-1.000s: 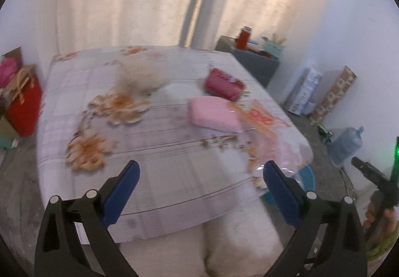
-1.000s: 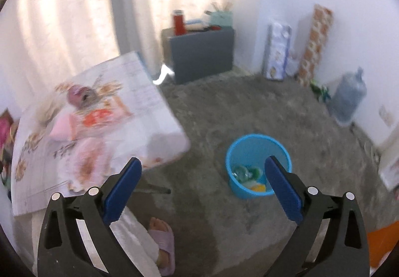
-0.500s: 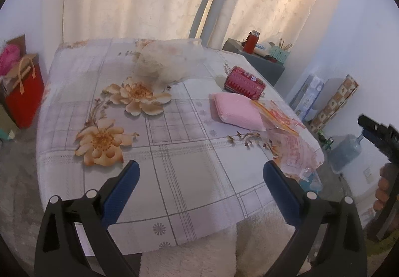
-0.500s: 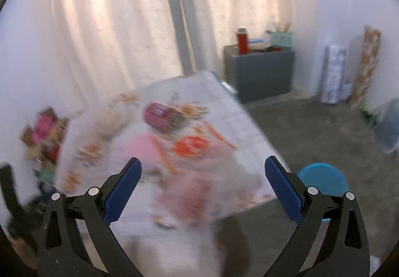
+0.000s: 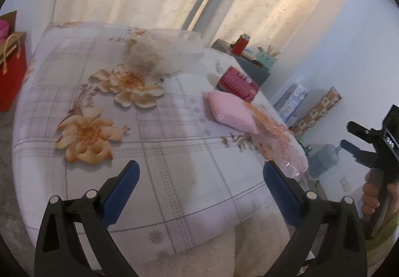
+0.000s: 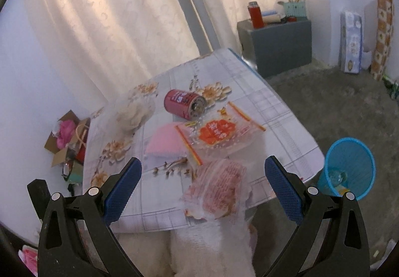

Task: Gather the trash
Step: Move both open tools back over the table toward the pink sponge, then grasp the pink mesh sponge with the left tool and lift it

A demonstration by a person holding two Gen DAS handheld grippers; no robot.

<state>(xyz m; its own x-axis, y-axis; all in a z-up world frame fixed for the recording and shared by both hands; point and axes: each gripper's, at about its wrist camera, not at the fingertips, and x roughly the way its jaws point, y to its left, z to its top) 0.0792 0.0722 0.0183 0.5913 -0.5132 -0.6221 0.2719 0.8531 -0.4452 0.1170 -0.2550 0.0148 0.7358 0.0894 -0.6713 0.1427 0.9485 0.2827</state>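
right wrist view: right gripper [image 6: 203, 183] gapes empty over the pink wrapper [image 6: 219, 187] at the table [image 6: 271, 107] edge, bin [image 6: 349, 169] close by for the drop; left gripper [image 5: 200, 186] also spread, idle.

Soft, warm daylight comes through the cream curtains [image 6: 119, 27] behind the table [image 5: 174, 152], which glow brightest in broad vertical bands; the room is otherwise moderately lit, with pale bluish walls. Shadows are faint and diffuse: a dim grey band falls across the floral tablecloth in front of the curtains. Both fisheye views bend straight lines strongly toward a black circular rim. The left wrist view is softly smeared, most on the crumpled tissue [image 5: 149, 55] nearest the curtains. In the right wrist view the pink wrapper [image 6: 219, 189] farthest from the curtains is blurred.
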